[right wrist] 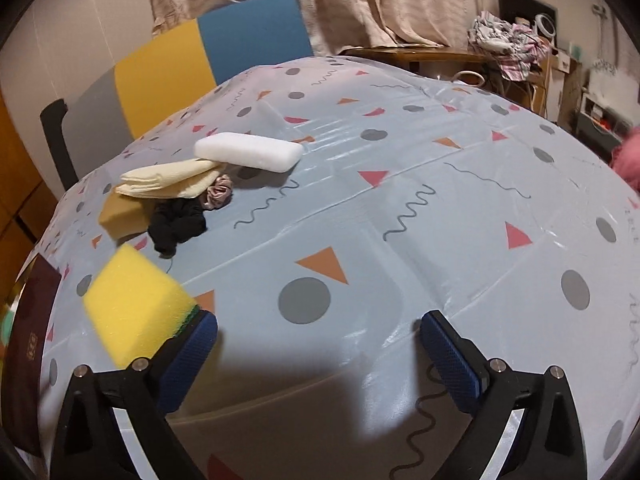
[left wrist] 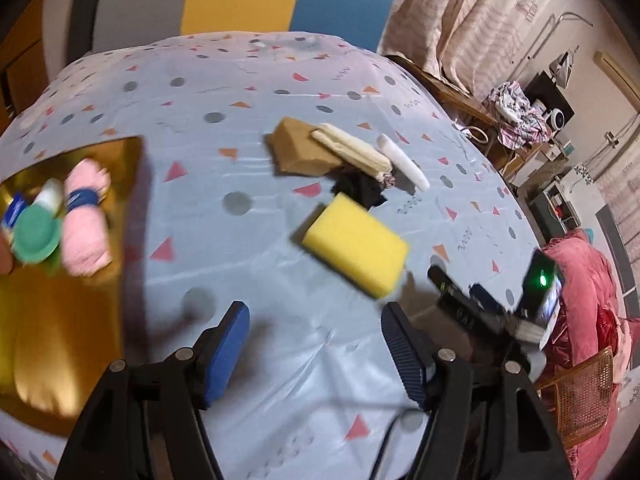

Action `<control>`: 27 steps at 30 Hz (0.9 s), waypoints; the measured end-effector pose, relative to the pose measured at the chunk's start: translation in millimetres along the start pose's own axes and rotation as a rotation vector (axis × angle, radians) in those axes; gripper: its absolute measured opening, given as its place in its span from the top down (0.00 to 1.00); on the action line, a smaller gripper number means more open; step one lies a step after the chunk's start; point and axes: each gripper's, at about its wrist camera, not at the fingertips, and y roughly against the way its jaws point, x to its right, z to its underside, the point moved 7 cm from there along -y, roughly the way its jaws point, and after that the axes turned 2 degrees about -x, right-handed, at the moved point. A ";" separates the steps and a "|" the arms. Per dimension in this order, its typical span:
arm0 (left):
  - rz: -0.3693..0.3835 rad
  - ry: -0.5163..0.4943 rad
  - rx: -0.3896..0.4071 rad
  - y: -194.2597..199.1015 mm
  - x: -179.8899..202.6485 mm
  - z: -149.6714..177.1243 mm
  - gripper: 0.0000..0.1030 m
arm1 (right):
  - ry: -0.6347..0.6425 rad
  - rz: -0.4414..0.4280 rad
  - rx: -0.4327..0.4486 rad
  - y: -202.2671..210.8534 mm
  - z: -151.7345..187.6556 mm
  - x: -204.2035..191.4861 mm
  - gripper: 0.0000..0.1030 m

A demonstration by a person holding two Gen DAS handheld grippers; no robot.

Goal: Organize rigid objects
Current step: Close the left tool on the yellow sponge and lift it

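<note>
A yellow sponge [left wrist: 354, 249] lies on the patterned tablecloth; in the right wrist view the sponge [right wrist: 134, 306] sits just left of my left fingertip [right wrist: 202, 330], outside the jaws. My left gripper [left wrist: 316, 330] is open and empty, just short of the sponge. My right gripper [right wrist: 320, 334] is open and empty over bare cloth. Beyond the sponge lies a pile: a brown block [left wrist: 296, 150], a folded cream cloth [left wrist: 352, 150], a white bar [left wrist: 404, 162], a black scrunchie [left wrist: 360, 190]. A gold tray [left wrist: 60, 320] at the left holds pink yarn [left wrist: 86, 220] and a green lid [left wrist: 36, 234].
A dark red passport booklet [right wrist: 28, 344] lies at the table's left edge. A striped chair [right wrist: 192, 64] stands behind the table. The other gripper's body with a green light [left wrist: 536, 300] is at the right. A pink quilt [left wrist: 580, 280] and a wicker chair [left wrist: 580, 396] lie beyond the table's right edge.
</note>
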 end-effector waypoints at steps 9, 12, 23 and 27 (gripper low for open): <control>0.011 0.054 -0.113 -66.6 25.5 -25.3 0.32 | -0.001 -0.002 0.026 2.8 6.8 -0.4 0.00; 0.001 0.021 -0.154 -85.3 37.3 -26.7 0.30 | -0.006 -0.009 0.030 3.3 6.9 0.7 0.00; -0.072 0.094 -0.177 -129.8 49.4 -51.0 0.19 | -0.041 -0.058 0.051 6.1 6.6 4.0 0.00; -0.121 0.057 -0.189 -142.0 54.7 -55.1 0.19 | -0.044 -0.062 0.053 6.2 6.6 4.0 0.00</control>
